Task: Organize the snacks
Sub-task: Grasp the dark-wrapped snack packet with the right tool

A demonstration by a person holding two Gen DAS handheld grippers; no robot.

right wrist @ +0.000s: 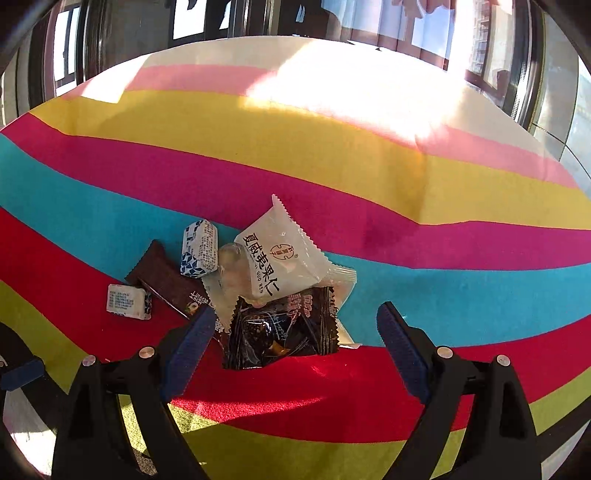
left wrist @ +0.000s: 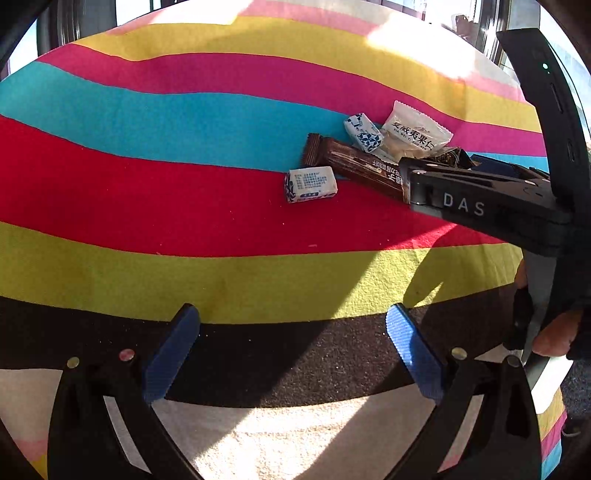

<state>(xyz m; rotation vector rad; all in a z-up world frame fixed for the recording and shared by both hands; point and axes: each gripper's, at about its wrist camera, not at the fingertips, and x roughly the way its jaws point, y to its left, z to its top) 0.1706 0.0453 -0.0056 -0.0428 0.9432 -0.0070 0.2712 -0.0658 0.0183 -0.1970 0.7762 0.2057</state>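
A small pile of snacks lies on a striped cloth. A white nut packet (right wrist: 282,260) (left wrist: 415,134) lies over a black crinkly packet (right wrist: 282,332). A brown bar (right wrist: 166,280) (left wrist: 354,166) lies left of them. Two blue-and-white candies lie there too, one at the back (right wrist: 199,249) (left wrist: 364,133) and one in front (right wrist: 127,301) (left wrist: 310,183). My right gripper (right wrist: 297,325) is open, its jaws on either side of the black packet. It shows in the left wrist view (left wrist: 413,181) over the bar's end. My left gripper (left wrist: 293,325) is open and empty, well short of the pile.
The cloth (left wrist: 147,147) has red, cyan, magenta, yellow, black and cream stripes and covers the whole surface. Windows (right wrist: 207,18) stand beyond the far edge. A hand (left wrist: 557,332) holds the right gripper's handle at the right edge.
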